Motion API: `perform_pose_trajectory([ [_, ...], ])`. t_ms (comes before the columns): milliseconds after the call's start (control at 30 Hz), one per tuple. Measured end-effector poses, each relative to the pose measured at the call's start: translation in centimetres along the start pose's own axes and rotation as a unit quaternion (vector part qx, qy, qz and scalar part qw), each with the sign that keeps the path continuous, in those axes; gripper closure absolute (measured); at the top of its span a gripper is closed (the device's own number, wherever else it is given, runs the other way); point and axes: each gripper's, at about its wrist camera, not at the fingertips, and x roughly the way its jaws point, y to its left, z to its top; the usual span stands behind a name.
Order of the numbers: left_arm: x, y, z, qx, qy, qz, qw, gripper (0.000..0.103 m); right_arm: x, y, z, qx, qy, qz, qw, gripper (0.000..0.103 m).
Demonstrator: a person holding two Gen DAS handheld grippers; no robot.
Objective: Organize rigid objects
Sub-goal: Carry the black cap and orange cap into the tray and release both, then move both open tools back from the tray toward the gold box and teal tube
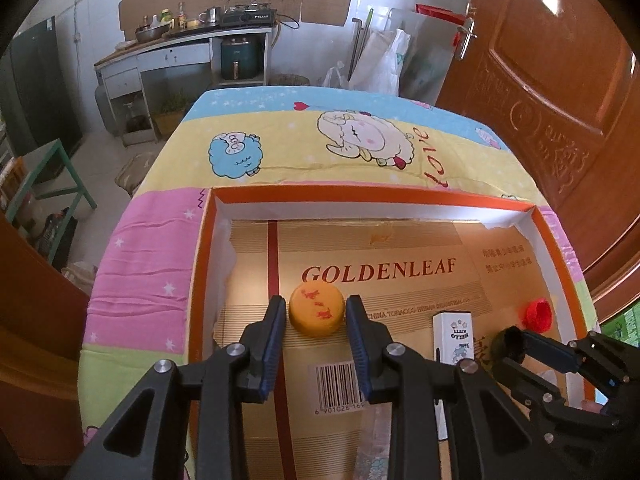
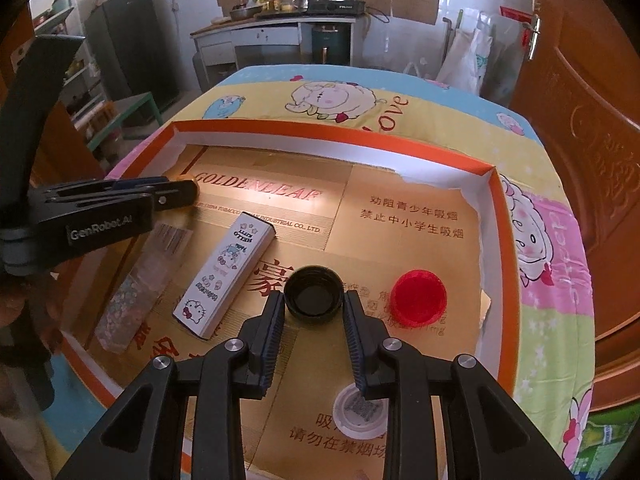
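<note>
An orange-rimmed cardboard tray [image 1: 208, 240] lined with gold card lies on the table. My left gripper [image 1: 316, 312] is shut on a yellow bottle cap [image 1: 316, 310] over the tray's left part. My right gripper [image 2: 314, 298] is shut on a black bottle cap [image 2: 314, 294], open side up; it shows at the right of the left wrist view [image 1: 510, 340]. A red cap [image 2: 418, 298] lies just right of the black cap. A white Hello Kitty box [image 2: 228, 276] lies to its left. A white cap [image 2: 360, 410] sits under my right fingers.
A clear packet of small pieces [image 2: 136, 296] lies at the tray's left side. The table has a cartoon sheep cloth [image 1: 280, 148]. A brown door [image 1: 560, 80] stands close on the right. A counter with kitchenware [image 1: 192, 36] is at the back.
</note>
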Motion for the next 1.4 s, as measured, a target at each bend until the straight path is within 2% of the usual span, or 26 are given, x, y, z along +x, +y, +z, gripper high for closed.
perform_pose_trajectory([
  [33, 0.0, 0.1, 0.0, -0.002, -0.001, -0.003, 1.0, 0.071, 0.0, 0.0, 0.0, 0.0, -0.001, 0.0, 1.0, 0.07],
  [167, -0.5, -0.1, 0.0, -0.002, -0.008, -0.013, 0.9999, 0.067, -0.4, 0.0, 0.1, -0.002, -0.005, 0.003, 1.0, 0.053],
  [467, -4.6, -1.3, 0.1, 0.0, -0.061, -0.041, 0.9973, 0.067, -3.1, -0.2, 0.5, 0.013, -0.037, 0.008, 0.999, 0.052],
  [567, -6.2, -2.0, -0.2, 0.005, -0.074, -0.04, 0.9964, 0.067, -4.5, 0.0, 0.7, 0.013, -0.055, 0.01, 0.998, 0.052],
  [767, -9.9, -2.6, -1.3, 0.006, -0.108, -0.063, 0.9921, 0.067, -7.1, 1.1, 0.6, 0.01, -0.076, 0.017, 0.997, 0.052],
  [867, -12.0, -2.4, -3.1, 0.0, -0.126, -0.067, 0.9897, 0.067, -8.7, 1.9, 0.1, 0.003, -0.085, 0.008, 0.996, 0.052],
  [967, -14.1, -2.2, -5.0, -0.003, -0.145, -0.044, 0.9884, 0.067, -10.8, 2.7, -0.9, 0.001, -0.097, 0.007, 0.995, 0.052],
  [1067, -16.1, -2.3, -7.0, -0.004, -0.162, -0.037, 0.9861, 0.067, -12.8, 3.6, -2.4, -0.002, -0.103, 0.007, 0.995, 0.052],
  [1200, -18.3, -3.2, -10.2, 0.009, -0.179, -0.01, 0.9837, 0.067, -16.0, 4.5, -5.4, 0.005, -0.121, -0.002, 0.993, 0.052],
  [1400, -20.7, -3.7, -15.2, 0.022, -0.186, -0.005, 0.9823, 0.067, -19.1, 5.8, -10.7, 0.02, -0.134, -0.002, 0.991, 0.052],
])
